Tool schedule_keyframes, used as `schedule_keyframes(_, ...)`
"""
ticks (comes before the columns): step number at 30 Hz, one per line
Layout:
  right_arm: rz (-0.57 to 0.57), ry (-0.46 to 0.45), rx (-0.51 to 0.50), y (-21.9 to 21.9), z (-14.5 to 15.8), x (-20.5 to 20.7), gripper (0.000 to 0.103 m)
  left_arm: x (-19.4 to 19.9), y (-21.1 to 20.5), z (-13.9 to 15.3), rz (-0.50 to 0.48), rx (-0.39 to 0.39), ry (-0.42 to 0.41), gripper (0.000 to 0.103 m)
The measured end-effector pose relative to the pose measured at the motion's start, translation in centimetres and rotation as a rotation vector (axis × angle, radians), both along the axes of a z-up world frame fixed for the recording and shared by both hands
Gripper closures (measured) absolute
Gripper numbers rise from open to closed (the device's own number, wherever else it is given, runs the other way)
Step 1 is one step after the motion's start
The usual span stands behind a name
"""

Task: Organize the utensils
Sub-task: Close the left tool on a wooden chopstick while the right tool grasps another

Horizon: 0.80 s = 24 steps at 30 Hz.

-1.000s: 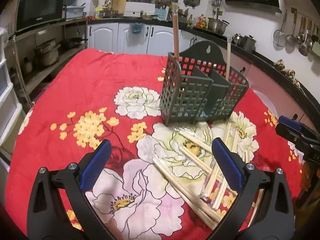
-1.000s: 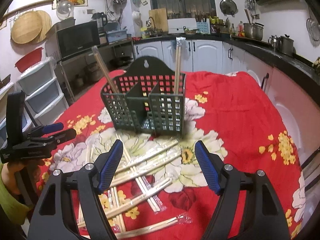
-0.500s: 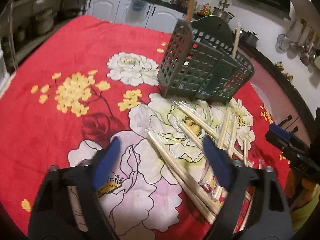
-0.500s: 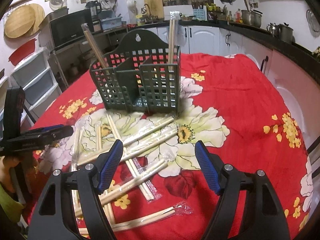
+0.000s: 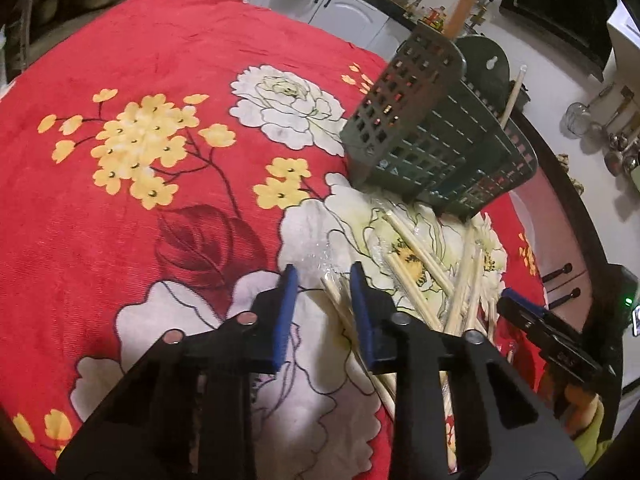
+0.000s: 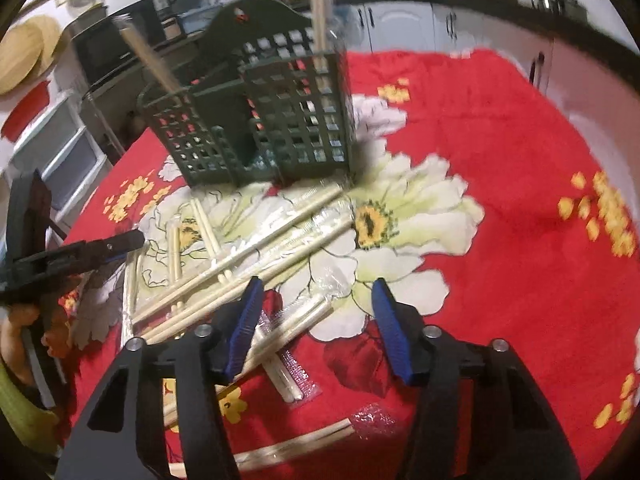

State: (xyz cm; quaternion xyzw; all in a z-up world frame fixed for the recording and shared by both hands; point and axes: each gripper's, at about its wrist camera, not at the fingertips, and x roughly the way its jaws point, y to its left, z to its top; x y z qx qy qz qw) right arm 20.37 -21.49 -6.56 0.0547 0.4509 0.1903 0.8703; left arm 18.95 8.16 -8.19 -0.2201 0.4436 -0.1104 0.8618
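A dark green slotted utensil caddy (image 5: 432,148) (image 6: 256,120) stands on the red flowered tablecloth (image 5: 140,80) with a few chopsticks upright in it. Several plastic-wrapped chopstick pairs (image 5: 416,256) (image 6: 256,256) lie scattered in front of it. My left gripper (image 5: 323,280) is low over the cloth, jaws narrowed around the end of a wrapped pair (image 5: 336,300) without clamping it. My right gripper (image 6: 316,296) is open above another wrapped pair (image 6: 296,324). Each gripper shows in the other's view, the right (image 5: 532,316) and the left (image 6: 100,248).
Kitchen counters and white cabinets (image 5: 320,4) run behind the table. A microwave and storage drawers (image 6: 68,148) stand at the side. More wrapped chopsticks (image 6: 296,440) lie near the table's front edge.
My left gripper has dropped toward the cloth and its jaws have narrowed around a wrapped chopstick pair. My right gripper has moved lower and closer to the scattered chopsticks, still open.
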Motion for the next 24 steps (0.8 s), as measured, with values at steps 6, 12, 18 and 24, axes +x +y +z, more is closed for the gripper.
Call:
schedule_keyframes(6, -0.039, 0.07, 0.089, -1.1, -0.8, 1.1, 0.08, -0.1, 1.1, -0.3, 0.005, -0.038, 0.001, 0.092)
schedule_keyframes(12, -0.045, 0.043, 0.128, -1.7, 0.0, 1.0, 0.097, -0.6, 2.2, -0.1, 0.017, -0.067, -0.007, 0.093)
schedule_keyframes(18, -0.034, -0.037, 0.171, -2.0, 2.4, 0.5, 0.098, -1.6, 3.2, 1.4, 0.036, -0.073, -0.051, 0.095)
schedule_keyframes(24, 0.016, -0.187, 0.175, -1.5, 7.2, -0.7, 0.099, -2.9, 3.2, 5.0, 0.038, -0.042, -0.155, 0.097)
